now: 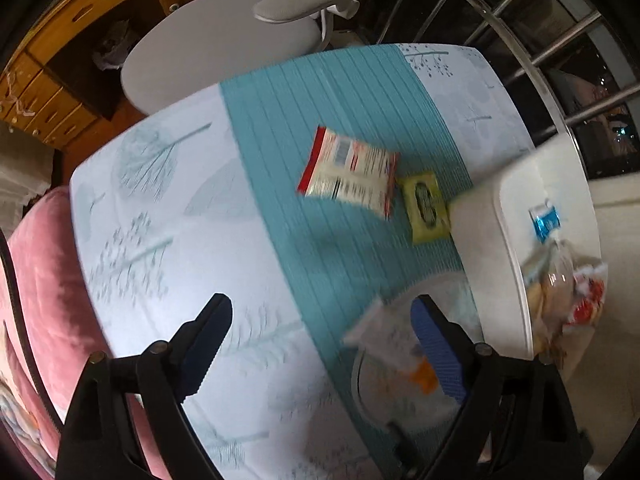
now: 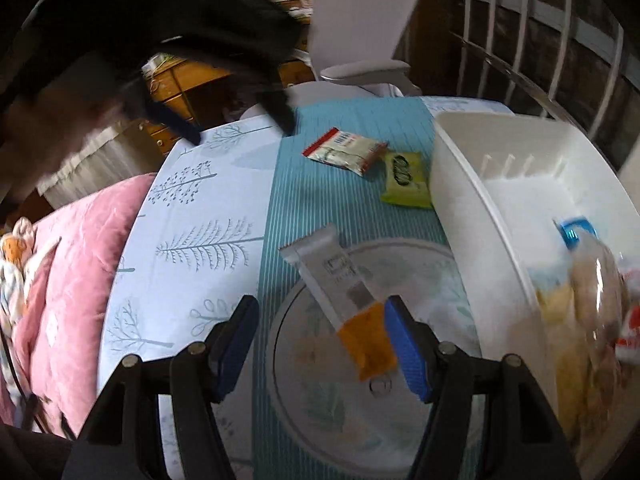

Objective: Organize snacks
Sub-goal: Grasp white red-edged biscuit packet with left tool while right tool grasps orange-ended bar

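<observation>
Lowering the right gripper (image 2: 320,336), fingers spread and empty, squarely over the grey-and-orange snack bar (image 2: 340,300), left gripper (image 1: 320,340) likewise wide open and empty

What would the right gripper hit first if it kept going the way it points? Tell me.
Most likely the white-and-orange snack bar, lying on the round plate just ahead of the right gripper. Its orange end sits between the open fingers, seemingly untouched. Depth is unclear; it may meet bar and plate almost together.
</observation>
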`<state>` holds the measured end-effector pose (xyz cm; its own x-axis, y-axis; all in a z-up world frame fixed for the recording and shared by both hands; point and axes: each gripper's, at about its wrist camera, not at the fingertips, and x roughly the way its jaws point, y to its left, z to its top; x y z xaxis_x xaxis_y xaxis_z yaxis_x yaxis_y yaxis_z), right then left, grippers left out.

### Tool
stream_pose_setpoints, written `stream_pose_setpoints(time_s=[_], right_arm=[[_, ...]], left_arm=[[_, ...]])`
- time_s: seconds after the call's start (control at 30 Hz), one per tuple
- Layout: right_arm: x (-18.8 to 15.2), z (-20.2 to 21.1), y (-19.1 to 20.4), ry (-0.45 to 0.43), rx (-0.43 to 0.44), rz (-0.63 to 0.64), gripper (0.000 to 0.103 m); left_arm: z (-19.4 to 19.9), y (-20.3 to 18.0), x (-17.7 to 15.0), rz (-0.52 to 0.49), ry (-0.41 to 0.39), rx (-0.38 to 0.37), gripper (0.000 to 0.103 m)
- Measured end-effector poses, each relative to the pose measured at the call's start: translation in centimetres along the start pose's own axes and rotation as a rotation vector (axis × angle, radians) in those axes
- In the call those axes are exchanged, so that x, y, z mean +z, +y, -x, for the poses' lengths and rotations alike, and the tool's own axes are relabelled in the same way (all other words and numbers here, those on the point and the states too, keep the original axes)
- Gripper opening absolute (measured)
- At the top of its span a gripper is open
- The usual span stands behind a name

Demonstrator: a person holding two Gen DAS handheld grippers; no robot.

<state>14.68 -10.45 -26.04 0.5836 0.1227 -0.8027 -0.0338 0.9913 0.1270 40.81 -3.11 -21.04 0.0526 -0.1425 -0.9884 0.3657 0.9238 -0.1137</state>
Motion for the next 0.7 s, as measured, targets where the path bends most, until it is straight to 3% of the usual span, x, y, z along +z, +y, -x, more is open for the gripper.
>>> stream_pose_setpoints(time_s=[0.3,0.7], right_arm=[[0.2,-3.3,0.1,-0.018,-0.055,0.121,0.065],[-0.2,-5.5,-0.6,0.021,-0.039,0.124,0.065]], left_arm=[[-4.5,-1.4,5.3,-0.082,-0.045,-0.020,0.093],[-9.2,-2.4,7.0,-0.141,-0.035,0.023,0.093]])
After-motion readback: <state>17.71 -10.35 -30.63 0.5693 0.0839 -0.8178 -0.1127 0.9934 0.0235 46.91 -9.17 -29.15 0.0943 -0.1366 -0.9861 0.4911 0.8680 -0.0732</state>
